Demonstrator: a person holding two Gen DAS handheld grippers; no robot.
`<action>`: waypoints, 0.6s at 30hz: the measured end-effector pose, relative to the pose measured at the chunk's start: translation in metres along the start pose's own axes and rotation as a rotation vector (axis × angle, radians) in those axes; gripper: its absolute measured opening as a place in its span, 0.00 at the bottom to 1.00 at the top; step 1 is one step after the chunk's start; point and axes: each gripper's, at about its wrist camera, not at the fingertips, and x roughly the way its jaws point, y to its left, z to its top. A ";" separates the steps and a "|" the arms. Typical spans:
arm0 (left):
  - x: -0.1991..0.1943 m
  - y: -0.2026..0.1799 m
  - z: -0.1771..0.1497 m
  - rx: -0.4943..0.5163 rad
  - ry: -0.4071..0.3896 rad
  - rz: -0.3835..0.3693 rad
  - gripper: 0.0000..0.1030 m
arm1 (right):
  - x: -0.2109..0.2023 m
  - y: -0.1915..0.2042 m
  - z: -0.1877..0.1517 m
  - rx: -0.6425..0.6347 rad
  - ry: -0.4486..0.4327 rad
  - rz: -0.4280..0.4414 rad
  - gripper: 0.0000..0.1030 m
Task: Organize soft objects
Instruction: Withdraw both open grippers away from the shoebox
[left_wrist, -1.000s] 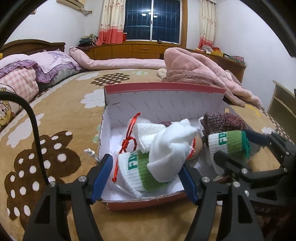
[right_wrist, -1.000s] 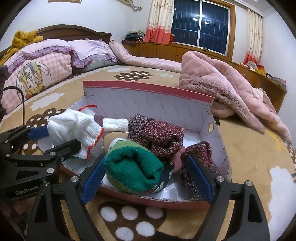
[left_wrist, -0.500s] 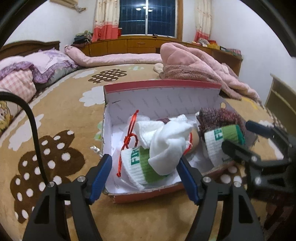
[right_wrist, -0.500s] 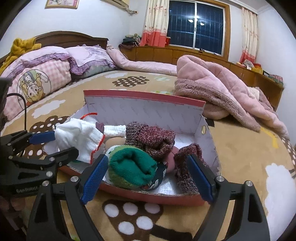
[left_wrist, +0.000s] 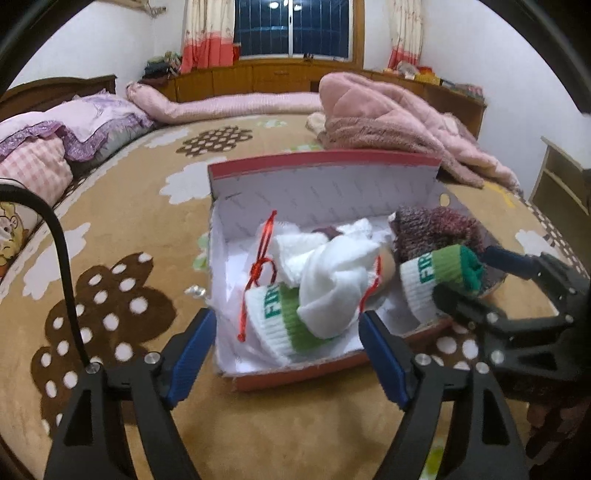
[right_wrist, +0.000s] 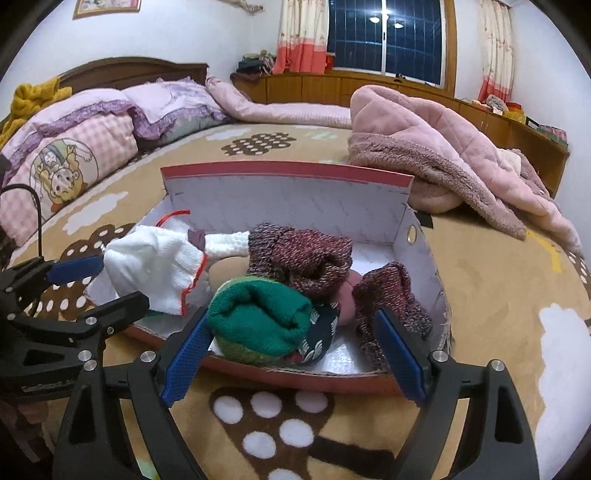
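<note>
A red-rimmed cardboard box (left_wrist: 321, 162) with a white inside lies on the tan bedspread. It holds a white sock bundle (left_wrist: 332, 280), a white-and-green sock (left_wrist: 280, 328), a green-topped roll (right_wrist: 258, 321) and maroon knit socks (right_wrist: 306, 254). My left gripper (left_wrist: 286, 358) hovers at the box's near wall, its jaws opening. Nothing sits between its pads; the white bundle lies just beyond them. My right gripper (right_wrist: 293, 360) stands open at the box's near right side. The green roll lies ahead of its pads, untouched.
A pink fleece blanket (right_wrist: 436, 147) is heaped behind the box on the right. Pillows (right_wrist: 74, 147) line the bed's left side. A black cable (left_wrist: 62, 258) arcs at the left. A wooden cabinet (left_wrist: 561, 177) stands beyond the bed's right edge.
The left jaws have spread wider and drawn back from the white sock bundle. Both views have pulled back a little from the box. The socks lie where they were.
</note>
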 end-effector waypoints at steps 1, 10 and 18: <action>-0.001 0.001 0.000 0.004 0.014 -0.002 0.81 | 0.000 0.001 0.002 0.001 0.021 -0.007 0.86; -0.019 0.013 0.005 -0.026 0.111 -0.036 0.81 | -0.024 0.002 0.013 0.043 0.073 -0.017 0.86; -0.017 0.006 0.000 -0.028 0.173 -0.057 0.81 | -0.028 0.005 0.007 0.022 0.131 -0.011 0.86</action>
